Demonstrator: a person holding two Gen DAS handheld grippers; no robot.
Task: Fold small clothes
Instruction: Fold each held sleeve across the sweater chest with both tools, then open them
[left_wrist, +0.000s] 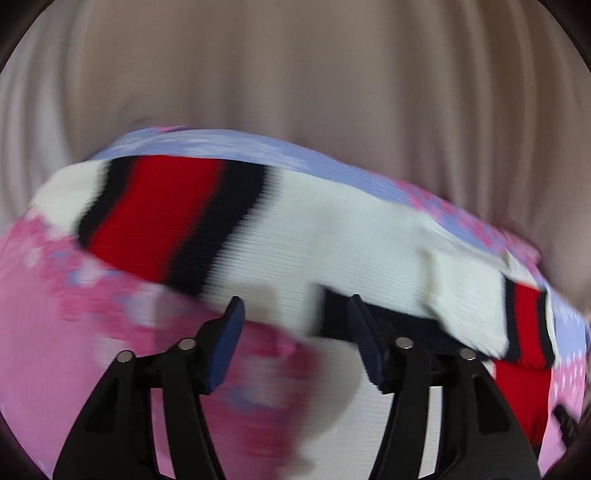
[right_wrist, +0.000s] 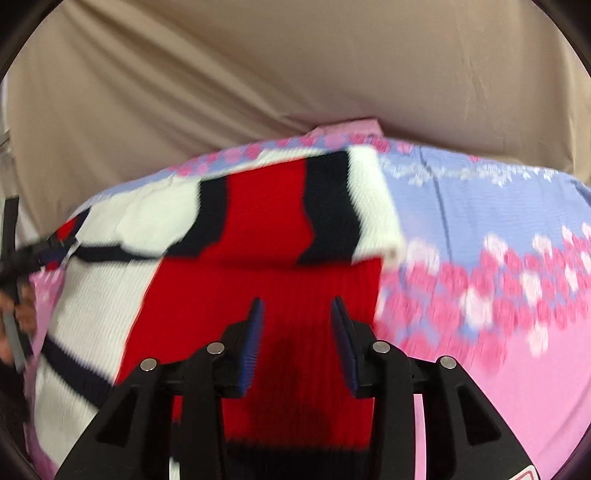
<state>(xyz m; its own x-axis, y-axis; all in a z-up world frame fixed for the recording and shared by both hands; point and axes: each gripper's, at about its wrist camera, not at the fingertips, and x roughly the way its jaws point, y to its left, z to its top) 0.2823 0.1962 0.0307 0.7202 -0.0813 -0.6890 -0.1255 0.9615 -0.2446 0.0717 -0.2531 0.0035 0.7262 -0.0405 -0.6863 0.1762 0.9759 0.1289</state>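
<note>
both the left claw (left_wrist: 295, 314) and right claw (right_wrist: 295, 314) hover agape, seemingly empty, over the striped sweater (right_wrist: 266, 221).

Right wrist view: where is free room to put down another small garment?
Free: floral cloth right of the knitted garment, and beige sheet behind it. Crowded: under the right claw and leftwards, where the knit lies.

Beige sheet (right_wrist: 258, 74), pink-blue floral cloth (right_wrist: 498, 229) on it
</note>
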